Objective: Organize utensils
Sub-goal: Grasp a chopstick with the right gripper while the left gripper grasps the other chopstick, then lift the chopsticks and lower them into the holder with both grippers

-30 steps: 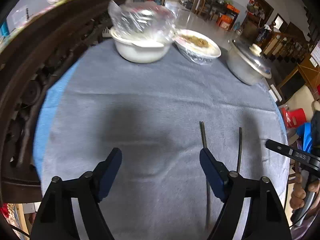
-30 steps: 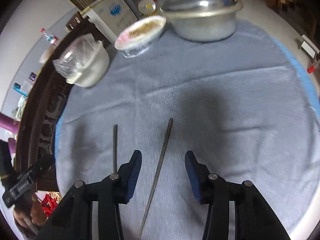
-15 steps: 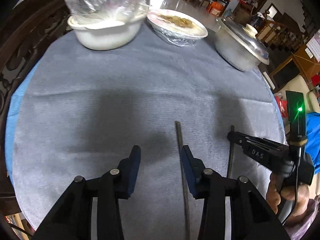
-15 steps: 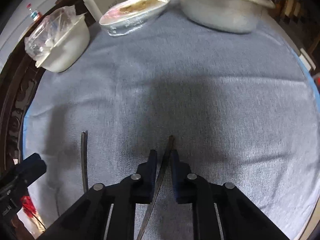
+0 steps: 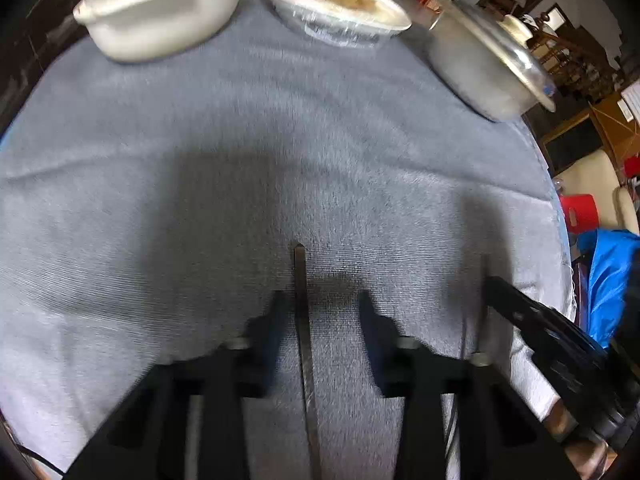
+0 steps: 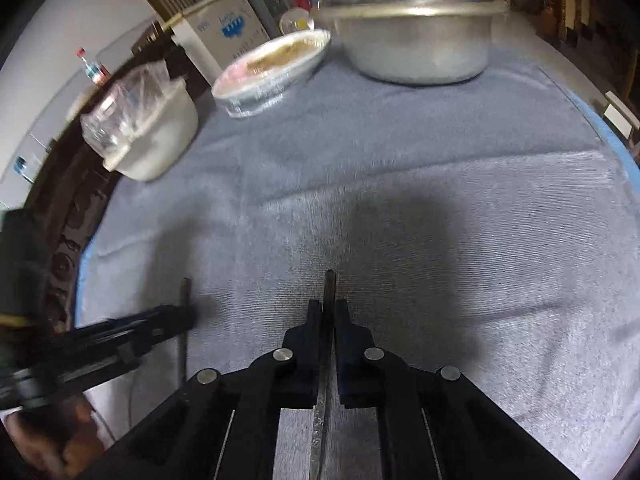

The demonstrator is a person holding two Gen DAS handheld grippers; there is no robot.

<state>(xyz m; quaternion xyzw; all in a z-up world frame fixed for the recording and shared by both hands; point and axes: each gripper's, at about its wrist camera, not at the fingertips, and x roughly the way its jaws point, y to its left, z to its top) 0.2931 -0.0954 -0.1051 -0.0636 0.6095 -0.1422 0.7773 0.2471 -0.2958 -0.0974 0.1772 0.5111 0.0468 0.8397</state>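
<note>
Apparently metal, 1 slim chopstick (image 6: 329, 296) sits clamped in right hand-held gripper (image 6: 328, 314); left hand-held gripper (image 5: 320, 312) gapes.

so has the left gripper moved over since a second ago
Yes. The left gripper shifted right across the grey cloth; the thin dark metal chopstick now lies between its jaws.

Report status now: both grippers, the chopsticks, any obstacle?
Right gripper shut on one chopstick. Left gripper open, straddling the other chopstick on the grey cloth. Path unobstructed.
</note>
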